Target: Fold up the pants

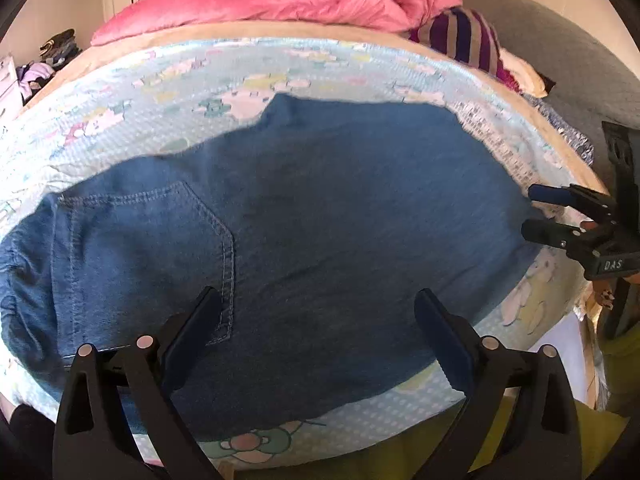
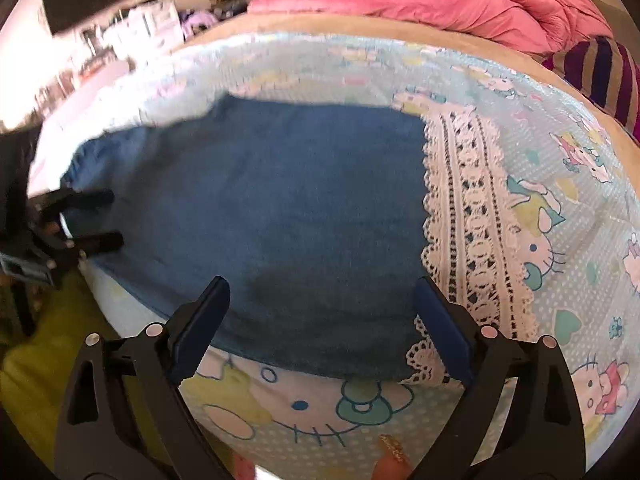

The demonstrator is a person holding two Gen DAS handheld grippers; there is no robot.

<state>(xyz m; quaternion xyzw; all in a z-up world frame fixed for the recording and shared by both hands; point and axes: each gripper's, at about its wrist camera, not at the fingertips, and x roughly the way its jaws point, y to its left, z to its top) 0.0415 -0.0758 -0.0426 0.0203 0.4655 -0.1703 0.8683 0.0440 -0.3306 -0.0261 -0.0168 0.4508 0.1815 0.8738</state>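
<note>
Lying flat on the cartoon bedsheet [image 2: 560,216] are the blue pants [image 1: 304,216], back pocket [image 1: 148,256] up. Both the left gripper [image 1: 316,300] and right gripper [image 2: 320,292] are hovering wide open, holding nothing.

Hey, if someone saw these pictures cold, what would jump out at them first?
The blue denim pants spread flat across the middle of the cartoon-cat bedsheet, back pocket up. Both the left gripper and right gripper hang open over its near edge. Behind, a pink duvet is heaped at the far end of the bed.
</note>
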